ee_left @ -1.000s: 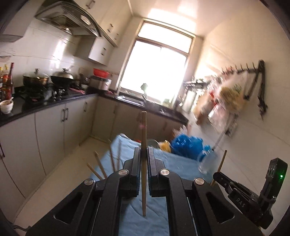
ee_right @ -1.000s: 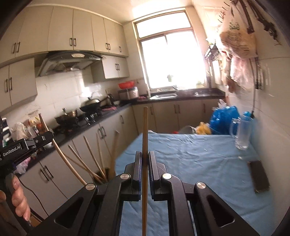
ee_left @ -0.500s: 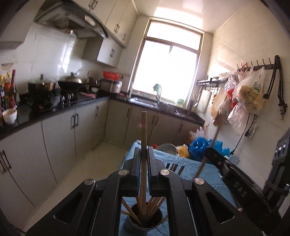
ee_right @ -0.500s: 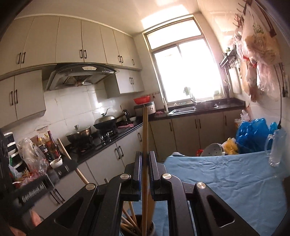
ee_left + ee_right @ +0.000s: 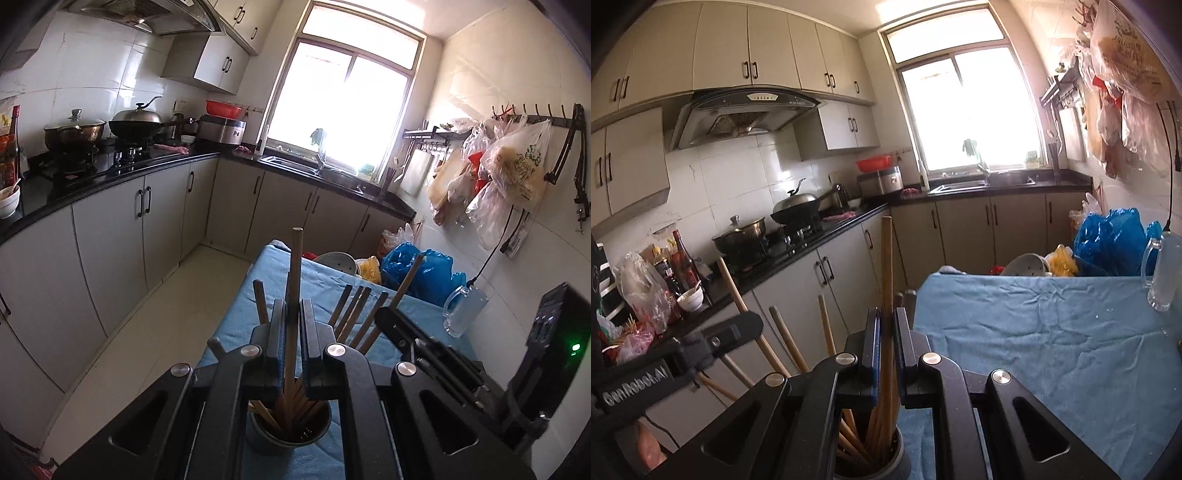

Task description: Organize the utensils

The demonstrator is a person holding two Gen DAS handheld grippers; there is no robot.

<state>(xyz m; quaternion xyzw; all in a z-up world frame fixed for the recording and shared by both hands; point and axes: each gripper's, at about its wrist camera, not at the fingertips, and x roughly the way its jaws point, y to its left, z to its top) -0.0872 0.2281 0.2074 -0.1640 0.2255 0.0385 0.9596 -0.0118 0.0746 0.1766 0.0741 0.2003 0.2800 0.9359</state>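
The left tool (image 5: pixel 292 341) is clenched on a long light-brown wooden chopstick (image 5: pixel 294 280). The chopstick stands nearly upright at the centre of the left wrist view, its upper end reaching above the tool fingers and its lower end inside a round grey metal utensil cup (image 5: pixel 290 430) at the lower centre of the frame. The cup stands on the tabletop covered with a wrinkled blue cloth (image 5: pixel 258 295). More wooden chopsticks (image 5: pixel 356 314) lean out of the cup toward the right of the frame.

The right tool (image 5: pixel 885 349) is likewise clenched on a second light-brown wooden chopstick (image 5: pixel 887 266), held nearly upright at the centre of the right wrist view. Its lower end enters the same cup, seen at the lower centre of that frame. Other chopsticks fan out of the cup toward the left.

In the left wrist view the right tool appears as a black body at the right centre, gripping its chopstick just right of the cup. In the right wrist view the left tool appears at the lower left, with white lettering on its black side.

A clear glass mug with a handle (image 5: pixel 463 310) stands on the cloth at the right of the left wrist view, well apart from the cup. Crumpled blue plastic bags (image 5: pixel 417 271) lie at the far end of the tabletop.
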